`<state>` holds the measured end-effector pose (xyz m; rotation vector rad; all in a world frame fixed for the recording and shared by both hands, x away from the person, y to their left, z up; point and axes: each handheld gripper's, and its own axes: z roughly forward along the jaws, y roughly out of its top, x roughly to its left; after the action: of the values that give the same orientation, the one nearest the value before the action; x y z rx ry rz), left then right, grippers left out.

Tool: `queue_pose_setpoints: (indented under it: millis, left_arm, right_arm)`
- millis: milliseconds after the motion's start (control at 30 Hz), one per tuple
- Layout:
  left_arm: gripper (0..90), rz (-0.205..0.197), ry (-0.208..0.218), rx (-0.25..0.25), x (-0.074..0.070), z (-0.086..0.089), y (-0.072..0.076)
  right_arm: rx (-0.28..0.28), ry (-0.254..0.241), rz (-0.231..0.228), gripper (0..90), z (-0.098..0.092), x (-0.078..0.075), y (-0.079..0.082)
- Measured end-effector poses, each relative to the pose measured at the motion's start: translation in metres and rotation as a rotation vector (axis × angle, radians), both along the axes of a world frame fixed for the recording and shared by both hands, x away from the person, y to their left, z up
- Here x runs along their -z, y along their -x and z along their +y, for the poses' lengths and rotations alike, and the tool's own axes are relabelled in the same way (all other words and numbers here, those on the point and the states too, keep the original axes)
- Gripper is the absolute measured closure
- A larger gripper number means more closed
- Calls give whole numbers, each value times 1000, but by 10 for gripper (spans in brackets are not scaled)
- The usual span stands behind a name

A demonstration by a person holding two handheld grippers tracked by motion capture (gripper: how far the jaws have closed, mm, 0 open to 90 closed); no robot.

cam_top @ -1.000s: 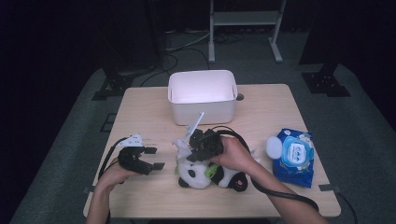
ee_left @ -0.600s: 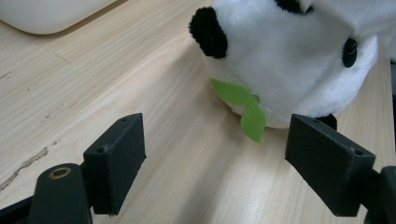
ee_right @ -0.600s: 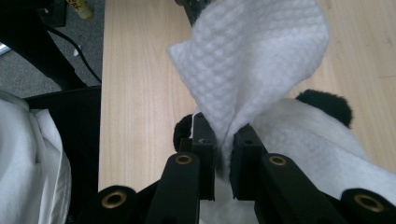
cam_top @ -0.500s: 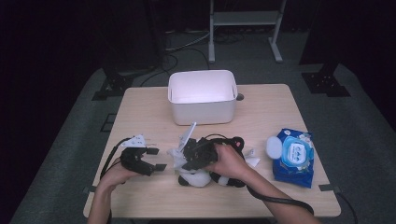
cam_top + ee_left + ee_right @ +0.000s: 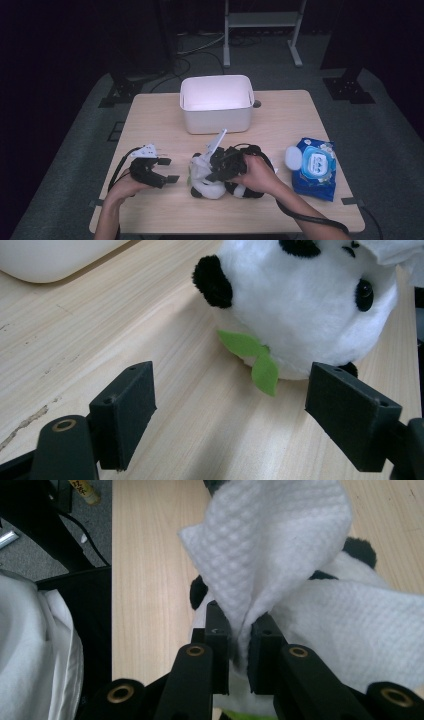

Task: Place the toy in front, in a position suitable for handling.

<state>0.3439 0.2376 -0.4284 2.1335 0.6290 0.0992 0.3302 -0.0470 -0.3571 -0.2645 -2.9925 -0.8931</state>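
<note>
We have the right gripper (image 5: 240, 630) clamped tight on a white wet wipe (image 5: 280, 555), jaws nearly together with the sheet pinched between them, and since a second ago the hand has slid left and down so the wipe now drapes over the panda plush (image 5: 210, 182) lying at the front middle of the surface (image 5: 280, 210). To its left, the left gripper (image 5: 167, 170) holds its place with jaws wide and empty, the panda just beyond them, so we judge the wiping of the toy is starting. Behind stands the white bin (image 5: 216, 102), and the wipe pack (image 5: 314, 167) lies to the right.
</note>
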Motion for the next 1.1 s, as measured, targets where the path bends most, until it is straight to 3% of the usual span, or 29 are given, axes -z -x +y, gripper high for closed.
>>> queue_pose_setpoints:
  millis: [167,367,600,833,1100]
  left_arm:
    - [188,-1,4,-2,-1,0,0]
    - [188,-5,13,-4,-2,2,1]
    - [188,-6,18,-8,-3,3,1]
    - [188,-6,11,6,-3,0,1]
    - [188,-11,8,38,-7,-8,3]
  right_arm:
    - [-15,0,0,809,3,2,6]
    - [-57,-3,10,809,19,6,10]
    - [-81,31,43,806,29,19,13]
    - [-40,4,12,806,13,6,6]
    - [65,-30,-38,806,-18,-16,-14]
